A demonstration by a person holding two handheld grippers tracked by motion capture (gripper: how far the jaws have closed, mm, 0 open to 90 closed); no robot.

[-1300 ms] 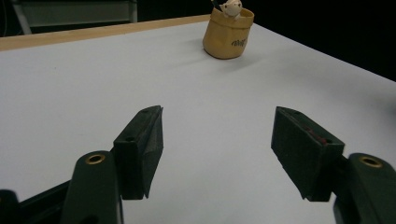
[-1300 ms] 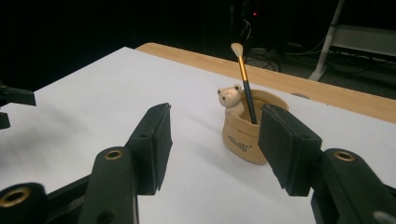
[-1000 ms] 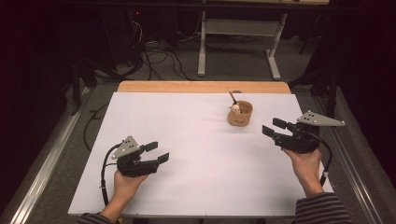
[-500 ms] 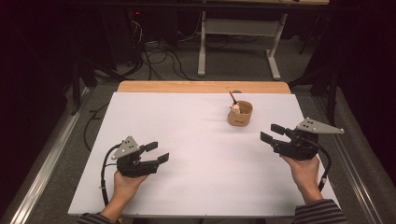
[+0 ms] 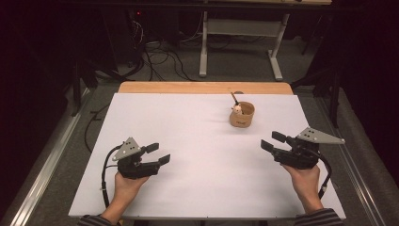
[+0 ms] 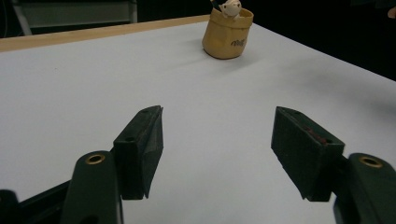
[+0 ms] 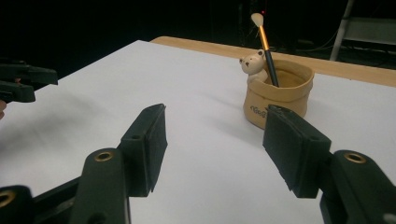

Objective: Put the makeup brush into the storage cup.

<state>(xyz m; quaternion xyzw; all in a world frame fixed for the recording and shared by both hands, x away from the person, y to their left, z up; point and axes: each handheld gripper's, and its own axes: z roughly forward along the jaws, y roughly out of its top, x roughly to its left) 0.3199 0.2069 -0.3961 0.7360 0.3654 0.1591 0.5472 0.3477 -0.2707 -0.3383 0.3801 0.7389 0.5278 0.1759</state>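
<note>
Grippers point(image 5: 157, 154) point(image 5: 273, 141) agape near pot point(image 5: 242, 114)

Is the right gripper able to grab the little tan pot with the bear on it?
Probably yes. The right gripper has its jaws wide open, and just bare white table lies between it and the small tan pot with the bear. Nothing blocks the way.
</note>
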